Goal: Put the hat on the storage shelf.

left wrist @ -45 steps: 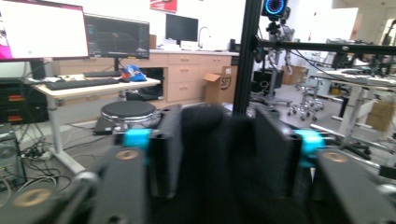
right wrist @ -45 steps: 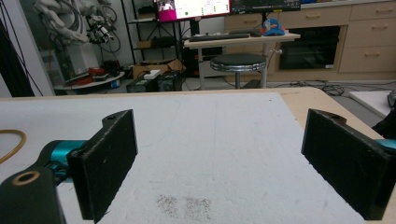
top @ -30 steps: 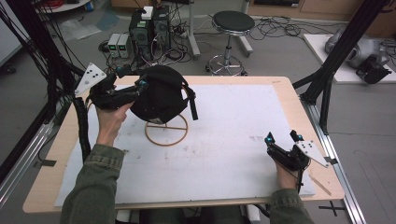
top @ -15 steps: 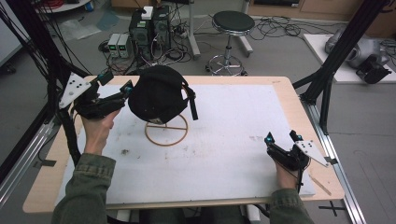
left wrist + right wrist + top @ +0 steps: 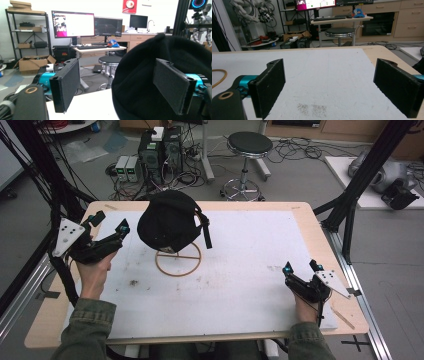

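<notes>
Here the left claw [image 5: 111,223] stands wide, empty, just left of the black cap [image 5: 167,220] on its stand [image 5: 178,262]; the right claw [image 5: 301,267] stands wide over the table [image 5: 250,245].

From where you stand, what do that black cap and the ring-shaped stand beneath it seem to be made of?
The black cap looks like soft matte fabric, perhaps fleece: it reflects no light and sags in folds. The tan ring-shaped stand looks like thin bent wood or possibly wire, with a smooth pale finish.

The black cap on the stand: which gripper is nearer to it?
Left. The left gripper is just beside the black cap, open; the right gripper rests far across the table.
</notes>
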Motion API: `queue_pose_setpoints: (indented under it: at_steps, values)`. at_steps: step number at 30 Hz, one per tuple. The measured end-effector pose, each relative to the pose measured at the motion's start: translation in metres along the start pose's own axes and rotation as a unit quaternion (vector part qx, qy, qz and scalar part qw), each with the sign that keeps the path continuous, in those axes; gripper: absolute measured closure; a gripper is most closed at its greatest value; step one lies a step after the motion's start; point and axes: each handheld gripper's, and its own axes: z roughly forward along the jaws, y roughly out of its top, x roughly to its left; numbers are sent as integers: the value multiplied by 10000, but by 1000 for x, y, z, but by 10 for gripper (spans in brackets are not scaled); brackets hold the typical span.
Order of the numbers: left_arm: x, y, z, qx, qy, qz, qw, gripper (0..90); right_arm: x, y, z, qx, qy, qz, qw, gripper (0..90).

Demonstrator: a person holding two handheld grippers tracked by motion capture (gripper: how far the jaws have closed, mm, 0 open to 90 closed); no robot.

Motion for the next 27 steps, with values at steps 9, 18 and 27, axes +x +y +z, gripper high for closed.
queue_pose_setpoints:
  at_steps: [9,18,27]
  values:
    - [-3,-21,-23,-89,187,26,9998,222,1,0,-1,-2,-2,-23,10000,97]
    - [-1,-61,-47,-110,718,32,9974,224,0,0,-2,-9,-16,41,10000,97]
    - [-2,-76,-53,-82,720,290,9969,229,0,0,-2,-6,-32,31,10000,97]
